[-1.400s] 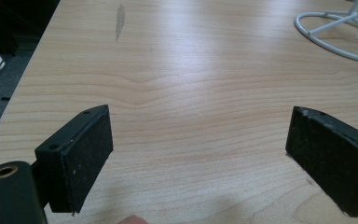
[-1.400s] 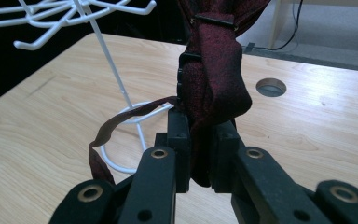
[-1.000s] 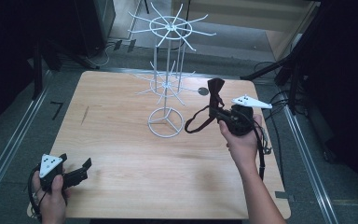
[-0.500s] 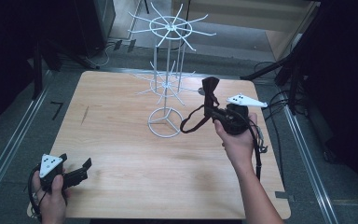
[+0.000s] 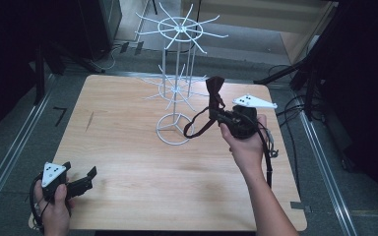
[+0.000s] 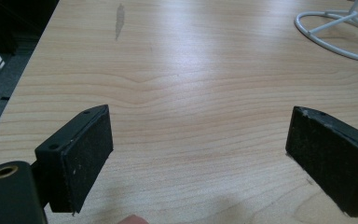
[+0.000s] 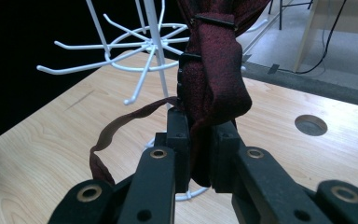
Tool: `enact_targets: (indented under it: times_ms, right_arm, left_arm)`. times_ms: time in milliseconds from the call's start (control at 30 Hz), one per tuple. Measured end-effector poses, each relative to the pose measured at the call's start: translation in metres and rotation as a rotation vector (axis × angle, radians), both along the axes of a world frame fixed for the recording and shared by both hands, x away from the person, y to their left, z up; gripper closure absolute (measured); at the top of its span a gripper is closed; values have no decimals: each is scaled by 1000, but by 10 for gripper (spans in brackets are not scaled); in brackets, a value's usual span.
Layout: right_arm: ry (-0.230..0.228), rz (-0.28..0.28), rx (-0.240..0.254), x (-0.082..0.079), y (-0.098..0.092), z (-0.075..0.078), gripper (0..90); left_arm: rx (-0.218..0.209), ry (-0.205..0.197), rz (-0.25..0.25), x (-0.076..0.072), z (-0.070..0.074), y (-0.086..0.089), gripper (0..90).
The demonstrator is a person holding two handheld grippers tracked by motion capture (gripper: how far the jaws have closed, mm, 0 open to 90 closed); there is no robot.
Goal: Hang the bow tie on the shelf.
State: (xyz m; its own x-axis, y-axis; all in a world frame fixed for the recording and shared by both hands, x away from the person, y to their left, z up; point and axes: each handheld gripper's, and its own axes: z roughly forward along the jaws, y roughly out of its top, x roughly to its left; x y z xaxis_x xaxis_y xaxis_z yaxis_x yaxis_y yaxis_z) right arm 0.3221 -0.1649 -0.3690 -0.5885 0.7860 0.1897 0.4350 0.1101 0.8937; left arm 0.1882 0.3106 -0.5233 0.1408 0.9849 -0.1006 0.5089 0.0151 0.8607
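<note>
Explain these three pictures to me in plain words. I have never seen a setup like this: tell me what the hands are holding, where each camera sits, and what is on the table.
A person stands at a wooden table and holds a hand tool with two black jaws in each hand. The high view looks down from above. The other two pictures come from small cameras riding on the tools, looking along the jaws.

The left gripper rests near the table's front left corner; its jaws stand wide apart with nothing between them, as its own view shows.

The right gripper is clamped on a dark red bow tie, lifted above the table, with the strap hanging in a loop.

On the table stands a white wire display rack with hook-like arms on two levels.
</note>
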Motion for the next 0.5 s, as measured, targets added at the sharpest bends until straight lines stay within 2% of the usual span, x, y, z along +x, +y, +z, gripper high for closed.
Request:
enact_targets:
  times_ms: [500]
  right_arm:
    - [0, 11, 13, 3, 11, 2, 826]
  left_arm:
    - [-2, 0, 0, 0, 0, 0, 79]
